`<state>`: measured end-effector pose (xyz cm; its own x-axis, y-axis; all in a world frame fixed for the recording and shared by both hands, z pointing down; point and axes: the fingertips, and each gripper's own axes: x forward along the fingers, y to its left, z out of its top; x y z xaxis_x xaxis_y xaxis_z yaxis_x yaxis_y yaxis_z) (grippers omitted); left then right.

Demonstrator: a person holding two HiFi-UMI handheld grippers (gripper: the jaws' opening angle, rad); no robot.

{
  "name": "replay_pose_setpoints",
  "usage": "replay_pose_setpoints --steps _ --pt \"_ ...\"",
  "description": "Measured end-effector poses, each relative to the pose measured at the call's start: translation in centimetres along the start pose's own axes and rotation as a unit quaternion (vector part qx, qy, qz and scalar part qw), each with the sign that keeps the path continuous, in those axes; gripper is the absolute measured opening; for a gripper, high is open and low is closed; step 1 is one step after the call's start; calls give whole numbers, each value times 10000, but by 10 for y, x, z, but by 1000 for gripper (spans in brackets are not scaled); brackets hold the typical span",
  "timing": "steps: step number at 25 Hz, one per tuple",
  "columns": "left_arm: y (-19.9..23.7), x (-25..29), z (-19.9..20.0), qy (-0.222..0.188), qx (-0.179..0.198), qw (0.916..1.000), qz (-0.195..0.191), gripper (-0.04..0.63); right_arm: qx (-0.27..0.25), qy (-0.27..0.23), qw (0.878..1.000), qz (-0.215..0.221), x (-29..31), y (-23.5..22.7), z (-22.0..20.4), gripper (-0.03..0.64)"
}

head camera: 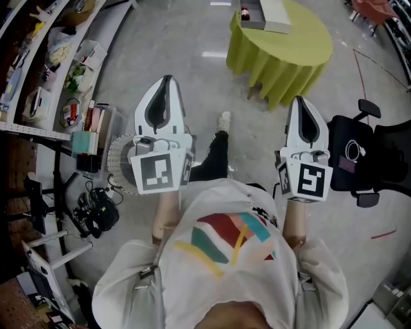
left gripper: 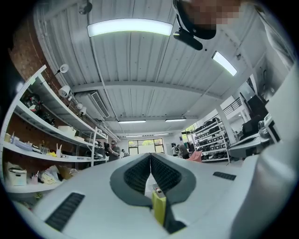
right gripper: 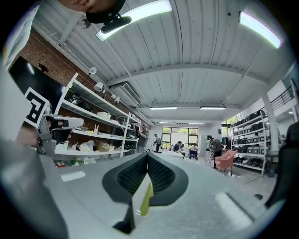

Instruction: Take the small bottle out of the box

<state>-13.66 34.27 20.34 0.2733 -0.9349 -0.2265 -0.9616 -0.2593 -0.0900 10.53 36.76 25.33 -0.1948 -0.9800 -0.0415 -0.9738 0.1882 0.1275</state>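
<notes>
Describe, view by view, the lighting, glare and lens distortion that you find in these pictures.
Head view: even, sharp, with pale glare on the floor. Left gripper view: strong fisheye, dark corners, ceiling light blown out. Right gripper view: same fisheye, bending the shelves.

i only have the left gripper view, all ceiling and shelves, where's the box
Observer: The box sits on a green-clothed round table at the top of the head view, across open floor from the person.
Operator: bottle in it?
Observer: It looks so. A small bottle, dark with red on it, shows in the open left part of the box.
Operator: and the right gripper
Observer: The right gripper is shut on nothing. It is held in front of the person's chest, level with the left gripper, well short of the table.
</notes>
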Motion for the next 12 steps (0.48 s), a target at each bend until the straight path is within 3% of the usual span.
replay_pose_setpoints --steps 6,12 --pt "-13 40 -13 -6 -125 9997 -215 15 100 132 9995 -286 22 -25 -8 5" --pt "-12 93 -18 -360 -287 9980 -431 15 47 -46 9986 -517 63 -46 -5 4"
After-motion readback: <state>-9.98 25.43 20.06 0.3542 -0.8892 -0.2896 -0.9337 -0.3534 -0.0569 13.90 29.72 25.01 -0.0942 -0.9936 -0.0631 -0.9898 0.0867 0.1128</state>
